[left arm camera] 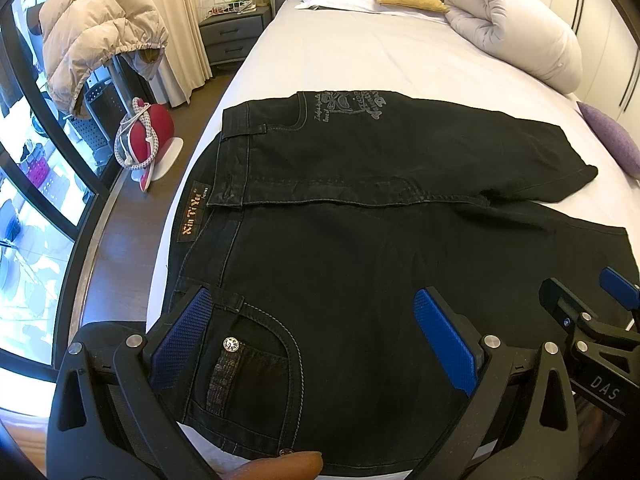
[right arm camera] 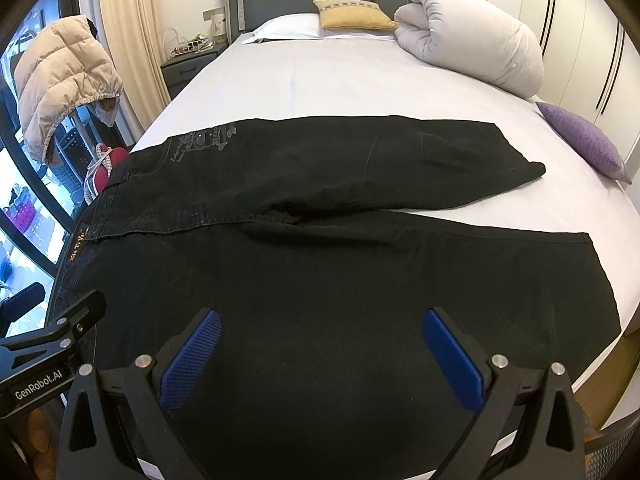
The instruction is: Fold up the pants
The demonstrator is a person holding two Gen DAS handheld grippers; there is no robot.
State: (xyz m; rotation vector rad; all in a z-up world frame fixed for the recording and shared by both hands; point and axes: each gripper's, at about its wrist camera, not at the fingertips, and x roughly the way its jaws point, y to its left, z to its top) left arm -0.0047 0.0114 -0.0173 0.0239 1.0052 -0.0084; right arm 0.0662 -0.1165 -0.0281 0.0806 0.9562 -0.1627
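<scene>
We see black pants (left arm camera: 340,248) spread flat on a white bed (left arm camera: 360,64), waistband toward the window side and both legs running across the mattress to the right; the far leg (right arm camera: 400,160) lies slightly apart from the near leg (right arm camera: 440,280), so that a wedge of sheet shows between them. We hold the left hand-held gripper (left arm camera: 316,344) wide open just above the near waistband and pocket, its blue pads (left arm camera: 446,340) on either side of the pocket with nothing between them. We hold the right hand-held gripper (right arm camera: 320,360) equally wide open above the thigh of the near leg, also gripping nothing. Whether either gripper touches the cloth we cannot tell. At the head of the bed lie a white pillow (right arm camera: 292,26), a yellow cushion (right arm camera: 352,14) and a rolled duvet (right arm camera: 472,32); a purple cushion (right arm camera: 580,140) sits at the right edge. A padded jacket (left arm camera: 96,28) hangs beside the window.
</scene>
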